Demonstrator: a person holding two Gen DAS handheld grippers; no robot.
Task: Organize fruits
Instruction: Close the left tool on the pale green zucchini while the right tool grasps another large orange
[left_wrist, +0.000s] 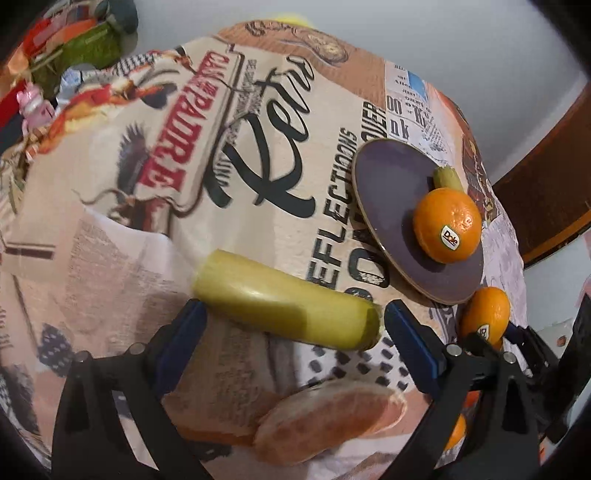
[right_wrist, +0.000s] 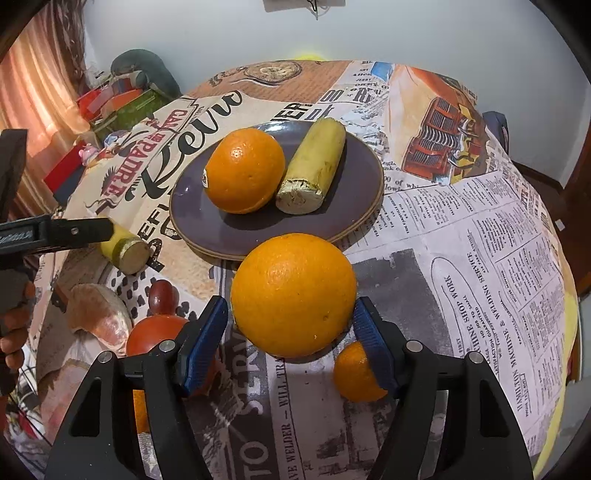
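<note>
A purple plate (right_wrist: 236, 236) (left_wrist: 388, 192) holds an orange (right_wrist: 244, 170) (left_wrist: 447, 225) and a yellow banana piece (right_wrist: 314, 166) (left_wrist: 447, 176). My right gripper (right_wrist: 291, 332) is shut on a second orange (right_wrist: 293, 295), held just in front of the plate; it shows in the left wrist view too (left_wrist: 484, 314). My left gripper (left_wrist: 293, 328) is shut on a second banana piece (left_wrist: 288, 310) (right_wrist: 127, 251), held crosswise between its blue pads above the cloth, left of the plate.
The round table wears a printed newspaper-style cloth (right_wrist: 480, 240). A pale peeled fruit segment (left_wrist: 332, 421) (right_wrist: 99, 317), a red fruit (right_wrist: 155, 336) and a small orange (right_wrist: 358, 373) lie near the front. Clutter (right_wrist: 122, 99) sits at the back left.
</note>
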